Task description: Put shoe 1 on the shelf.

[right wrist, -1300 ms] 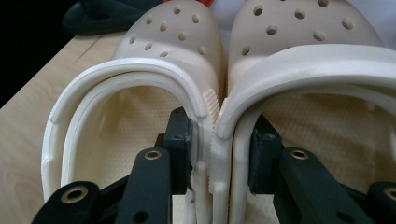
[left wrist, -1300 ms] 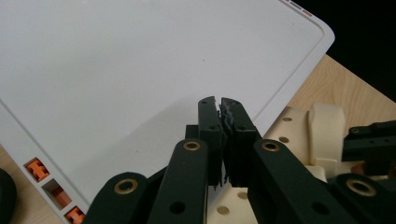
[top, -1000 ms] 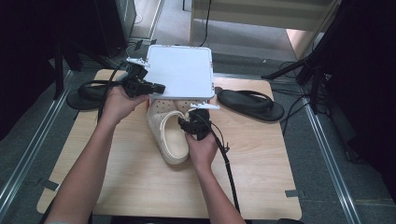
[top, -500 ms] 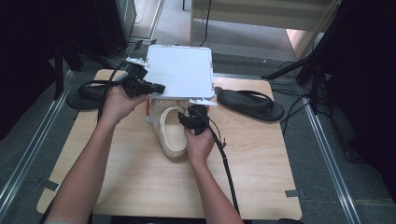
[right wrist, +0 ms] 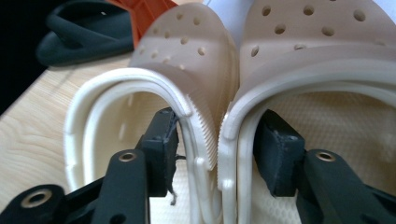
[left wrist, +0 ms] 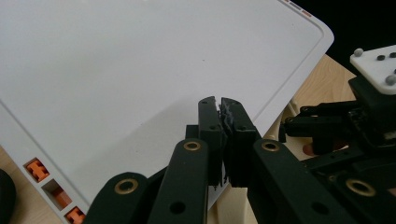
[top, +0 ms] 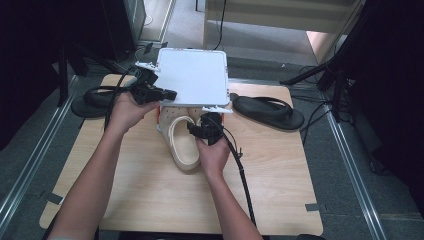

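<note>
Holding the white lid [top: 192,82] tilted up at twelve o'clock with my left gripper [left wrist: 223,135] clenched on its edge, I see that my right gripper [right wrist: 217,144] has just been opening: its jaws straddle the touching side walls of the two beige clogs [right wrist: 280,74], one pad inside each shoe, no longer pinching them. Compared with a second ago the clogs have slid toward twelve o'clock, toes now under the lid at the orange-trimmed storage box [top: 160,112], so I judge the pair delivered and released; no brand or writing is readable.
</note>
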A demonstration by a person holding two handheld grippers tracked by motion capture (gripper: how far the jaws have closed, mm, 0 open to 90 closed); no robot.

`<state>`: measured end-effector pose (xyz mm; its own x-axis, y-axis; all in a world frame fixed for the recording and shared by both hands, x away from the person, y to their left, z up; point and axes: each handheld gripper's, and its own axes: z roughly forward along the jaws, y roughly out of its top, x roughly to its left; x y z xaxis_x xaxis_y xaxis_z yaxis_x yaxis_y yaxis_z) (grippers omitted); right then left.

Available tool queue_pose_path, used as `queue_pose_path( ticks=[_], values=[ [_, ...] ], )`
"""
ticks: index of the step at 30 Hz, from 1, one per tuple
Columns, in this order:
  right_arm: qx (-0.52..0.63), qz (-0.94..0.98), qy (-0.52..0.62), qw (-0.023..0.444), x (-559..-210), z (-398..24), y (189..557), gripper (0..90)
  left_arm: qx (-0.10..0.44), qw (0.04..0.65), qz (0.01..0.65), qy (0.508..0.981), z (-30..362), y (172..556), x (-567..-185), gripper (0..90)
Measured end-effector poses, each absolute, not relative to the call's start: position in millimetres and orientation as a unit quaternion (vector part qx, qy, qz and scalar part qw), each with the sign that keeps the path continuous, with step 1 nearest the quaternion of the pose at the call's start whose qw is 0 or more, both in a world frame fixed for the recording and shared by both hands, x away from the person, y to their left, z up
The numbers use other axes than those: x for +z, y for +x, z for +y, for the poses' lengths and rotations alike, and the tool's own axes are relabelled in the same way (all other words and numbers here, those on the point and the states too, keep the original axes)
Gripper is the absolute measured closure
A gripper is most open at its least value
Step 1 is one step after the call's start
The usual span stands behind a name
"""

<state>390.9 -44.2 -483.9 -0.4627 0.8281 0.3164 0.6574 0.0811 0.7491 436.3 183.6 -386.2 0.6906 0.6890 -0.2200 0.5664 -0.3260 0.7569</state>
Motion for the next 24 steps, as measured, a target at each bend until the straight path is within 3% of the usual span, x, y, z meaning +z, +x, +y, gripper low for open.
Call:
queue_pose_path(
  ticks=[16, 24],
  values=[
    [0.475, 0.735, 0.477, 0.079, -464, -72, 357, 59.0, 0.076, 0.43, 0.392, 0.81, 183, 437, -386, 89.7],
    [0.471, 0.757, 0.444, 0.087, -466, -80, 329, 76.1, 0.077, 0.428, 0.393, 0.81, 183, 436, -386, 90.0]
  ],
)
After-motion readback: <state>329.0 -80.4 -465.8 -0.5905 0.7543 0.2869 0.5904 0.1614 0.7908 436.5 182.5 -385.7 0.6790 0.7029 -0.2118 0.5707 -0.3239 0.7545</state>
